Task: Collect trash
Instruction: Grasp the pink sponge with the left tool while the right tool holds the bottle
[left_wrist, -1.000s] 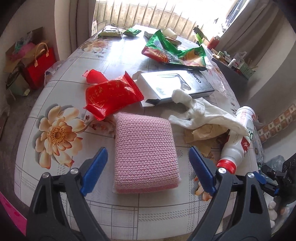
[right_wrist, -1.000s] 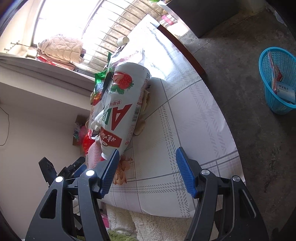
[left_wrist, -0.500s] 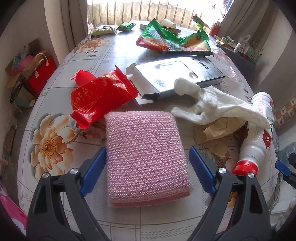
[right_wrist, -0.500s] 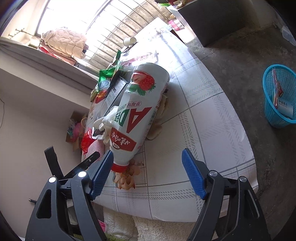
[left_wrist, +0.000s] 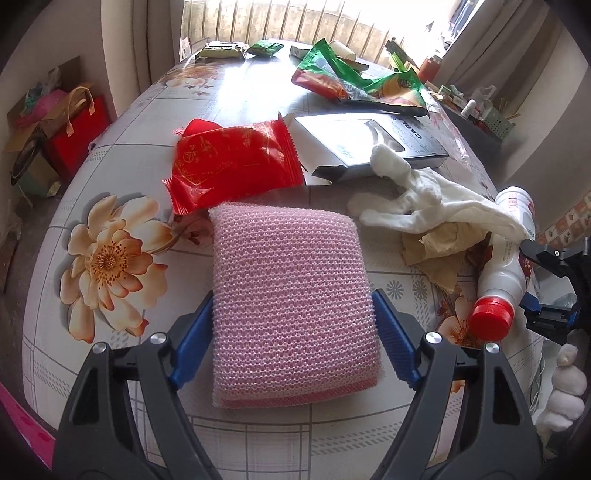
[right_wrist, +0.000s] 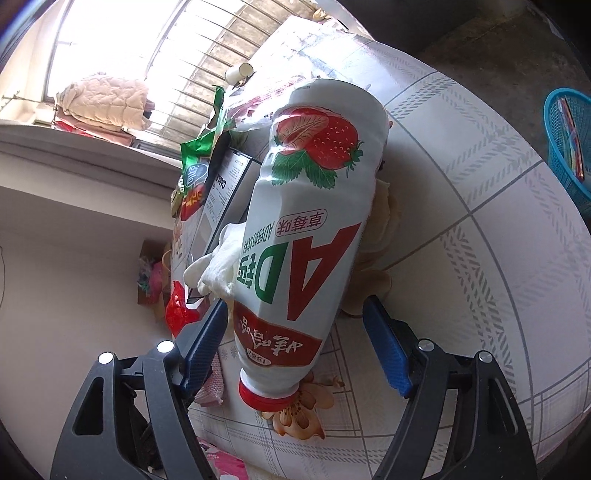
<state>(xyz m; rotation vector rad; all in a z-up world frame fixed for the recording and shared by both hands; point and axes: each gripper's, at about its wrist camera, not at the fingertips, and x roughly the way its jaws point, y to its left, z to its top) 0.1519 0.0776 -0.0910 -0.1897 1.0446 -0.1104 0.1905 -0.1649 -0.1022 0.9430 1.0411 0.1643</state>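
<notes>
Left wrist view: the left gripper (left_wrist: 293, 339) is seen with its blue pads at the two sides of the pink sponge (left_wrist: 291, 295), which lies on the near part of the flowered table (left_wrist: 122, 177). Its jaws have just been closing, with the sponge between them, and the pads now appear to touch the sponge's edges; a firm clench cannot be confirmed, though the sponge is taken as caught. A second ago the sponge lay farther off, ahead of the open pads, so an approach has been turned into a grasp.

Right wrist view: the right gripper (right_wrist: 295, 347) is now set around the neck end of the lying strawberry drink bottle (right_wrist: 306, 221), where earlier the bottle lay to the left of the pads. Its jaws have just been closing, but the right pad is still apart from the bottle, so the fingers are judged released.

Other trash is left on the table: a red wrapper (left_wrist: 232, 162), a white glove (left_wrist: 424, 203) and green wrappers (left_wrist: 354, 79) farther off. A blue basket (right_wrist: 570, 147) stands on the floor at far right, and both items are judged nearly ready for carrying there.
</notes>
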